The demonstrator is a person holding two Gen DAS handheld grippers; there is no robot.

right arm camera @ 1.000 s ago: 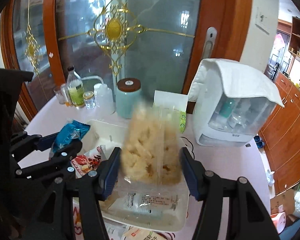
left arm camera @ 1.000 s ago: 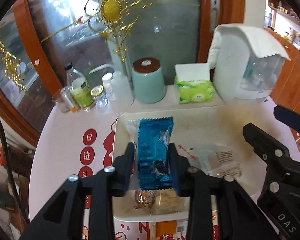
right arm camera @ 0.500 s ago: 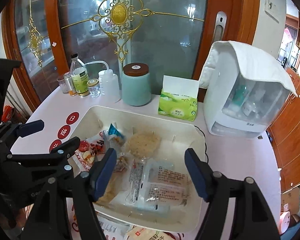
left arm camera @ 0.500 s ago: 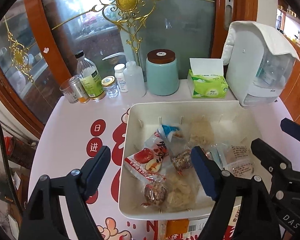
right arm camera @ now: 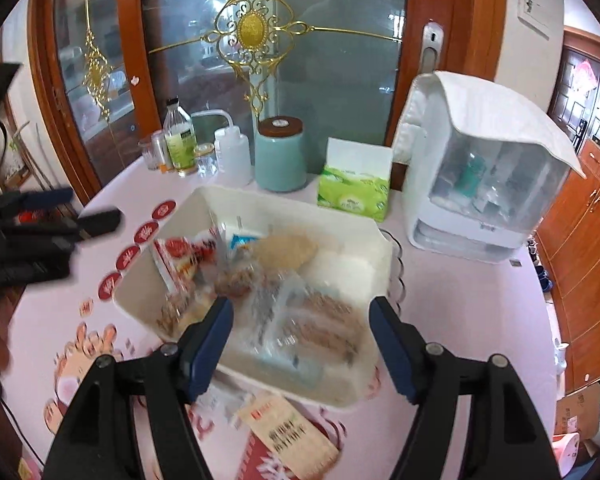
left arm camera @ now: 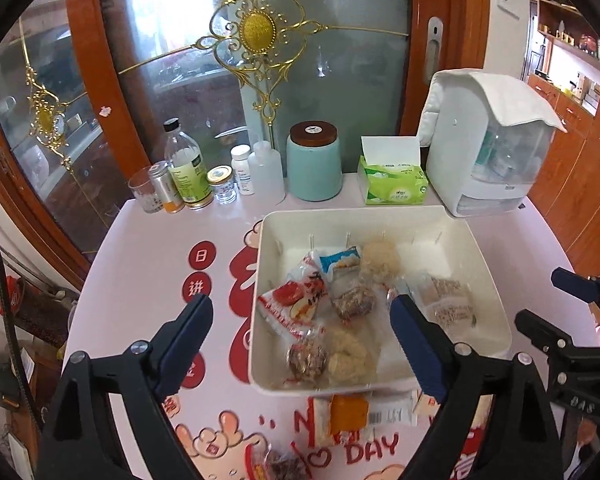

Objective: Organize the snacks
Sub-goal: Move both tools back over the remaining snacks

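Observation:
A white bin (left arm camera: 480, 264) (right arm camera: 380, 256) on the pink table holds several snack packets: a red-and-white one (left arm camera: 294, 304), a blue-and-white one (left arm camera: 340, 262), clear bags of pale puffs (left arm camera: 380, 258) and a clear bag (left arm camera: 448, 300) at the right. My left gripper (left arm camera: 300, 328) is open and empty, above the bin's near left part. My right gripper (right arm camera: 300, 328) is open and empty above the bin's near edge; it also shows at the right of the left wrist view (left arm camera: 556, 300). More packets (left arm camera: 352, 412) (right arm camera: 288, 432) lie on the table in front of the bin.
Along the back stand a teal jar (left arm camera: 314, 164), a green tissue box (left arm camera: 392, 180), a white covered appliance (left arm camera: 488, 160), and bottles and small jars (left arm camera: 188, 180). A glass door is behind them. A wire coaster (right arm camera: 398, 276) lies right of the bin.
My left gripper let go of the blue packet and my right gripper let go of the bag of puffs; both now lie in the bin. Both grippers opened and drew back.

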